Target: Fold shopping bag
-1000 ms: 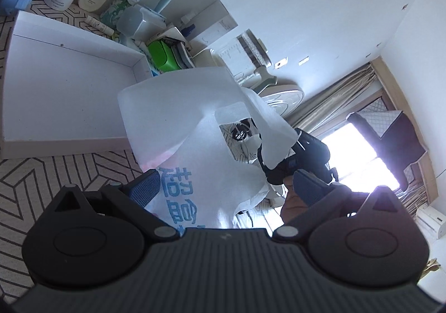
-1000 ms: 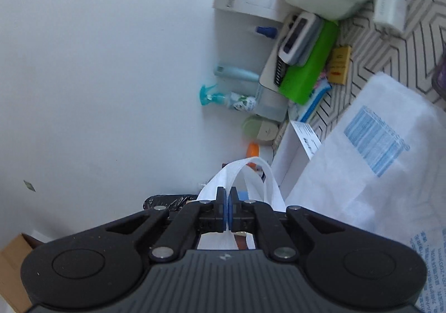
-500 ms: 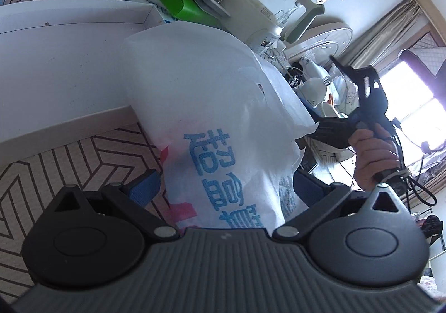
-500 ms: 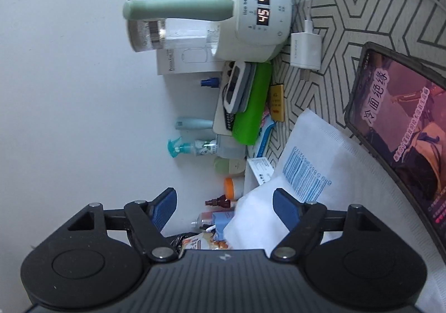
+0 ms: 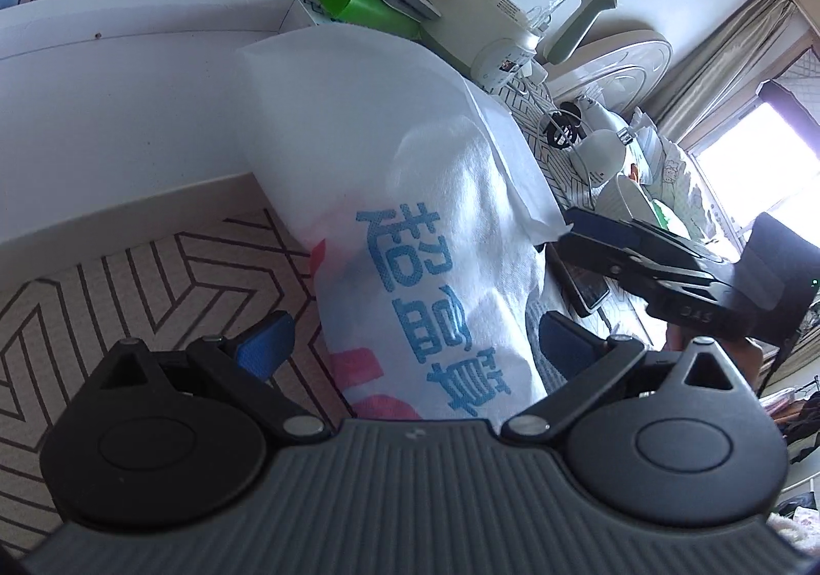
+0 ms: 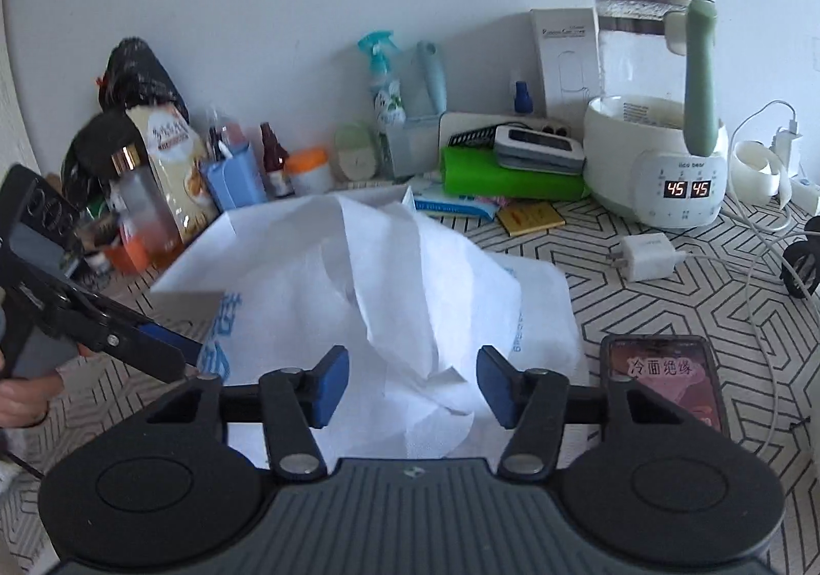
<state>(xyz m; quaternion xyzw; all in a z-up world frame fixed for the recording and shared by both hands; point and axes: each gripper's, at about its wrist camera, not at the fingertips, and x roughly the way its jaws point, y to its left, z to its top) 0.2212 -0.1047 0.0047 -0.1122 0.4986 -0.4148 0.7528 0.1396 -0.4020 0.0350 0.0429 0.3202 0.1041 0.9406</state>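
Pinching the loose handle flap squarely seems my best move: my right gripper point(image 6: 412, 383) is closing, pads not yet pressing fabric. My left gripper point(image 5: 412, 344) straddles the white shopping bag point(image 5: 410, 196) unclamped. It lies before the kettle point(image 6: 656, 114), lengthwise toward the box.

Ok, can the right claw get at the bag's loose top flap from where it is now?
Probably yes. The right claw is closing with the bag crumpled straight ahead between its fingers, pads not yet pressing. Nothing lies in between; the phone sits off to one side.
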